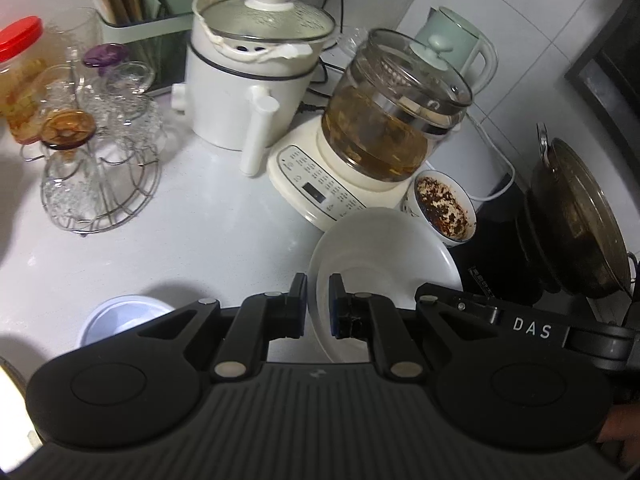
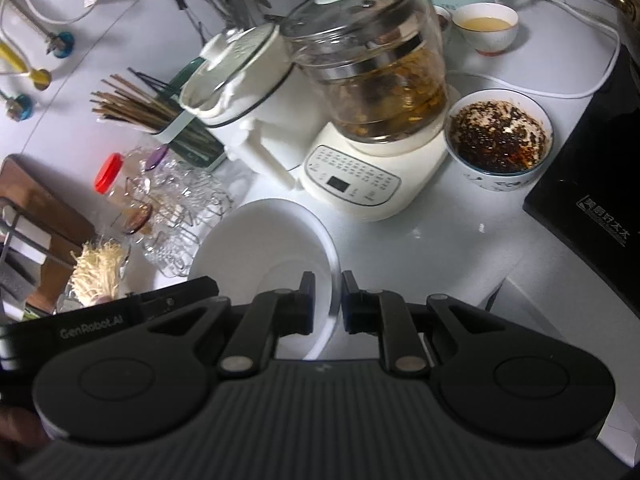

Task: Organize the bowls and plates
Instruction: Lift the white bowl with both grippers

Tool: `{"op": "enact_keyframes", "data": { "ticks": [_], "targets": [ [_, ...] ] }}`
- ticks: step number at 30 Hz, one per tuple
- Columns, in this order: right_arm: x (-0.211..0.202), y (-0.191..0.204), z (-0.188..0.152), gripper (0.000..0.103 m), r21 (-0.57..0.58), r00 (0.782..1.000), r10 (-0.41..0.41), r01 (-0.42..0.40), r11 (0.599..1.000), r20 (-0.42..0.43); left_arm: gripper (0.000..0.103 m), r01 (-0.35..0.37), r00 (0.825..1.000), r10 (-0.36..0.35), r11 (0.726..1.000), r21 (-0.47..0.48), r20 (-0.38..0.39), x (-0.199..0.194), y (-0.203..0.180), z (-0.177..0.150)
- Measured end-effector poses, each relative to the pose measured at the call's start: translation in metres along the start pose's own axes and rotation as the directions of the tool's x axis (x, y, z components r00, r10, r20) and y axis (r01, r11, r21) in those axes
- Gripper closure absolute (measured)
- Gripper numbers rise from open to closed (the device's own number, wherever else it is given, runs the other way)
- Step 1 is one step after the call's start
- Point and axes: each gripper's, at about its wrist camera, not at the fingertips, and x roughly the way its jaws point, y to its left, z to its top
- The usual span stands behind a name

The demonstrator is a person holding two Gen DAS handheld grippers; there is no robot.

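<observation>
Both grippers carry one white plate (image 1: 384, 248) above the counter. In the left wrist view, my left gripper (image 1: 318, 294) is shut on the plate's left rim. In the right wrist view, my right gripper (image 2: 336, 294) is shut on the right rim of the same plate (image 2: 256, 240). A small white bowl (image 1: 120, 316) sits on the counter at the lower left, partly hidden behind the left gripper's body. A patterned bowl of dark chili sauce (image 2: 500, 136) stands just beyond the plate, beside the kettle base.
A glass kettle on a cream base (image 1: 376, 128), a white electric pot (image 1: 248, 76) and a wire rack of glasses (image 1: 92, 152) crowd the back of the counter. A black induction cooker (image 2: 592, 184) is at the right. A small bowl of yellow liquid (image 2: 486, 26) stands far back.
</observation>
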Motion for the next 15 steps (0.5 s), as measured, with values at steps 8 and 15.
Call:
{"op": "enact_keyframes", "data": {
  "ticks": [8,15],
  "targets": [
    [-0.002,0.027,-0.007,0.087,-0.047,1.000,0.027,-0.027,0.999,0.003,0.091,-0.011,0.999,0.013,0.999,-0.038,0.050,-0.025,0.021,-0.005],
    [0.005,0.056,-0.008,0.087,-0.093,0.998,0.056,-0.055,0.994,0.000,0.091,-0.034,0.995,0.041,0.997,-0.073,0.090,-0.047,0.046,-0.009]
  ]
}}
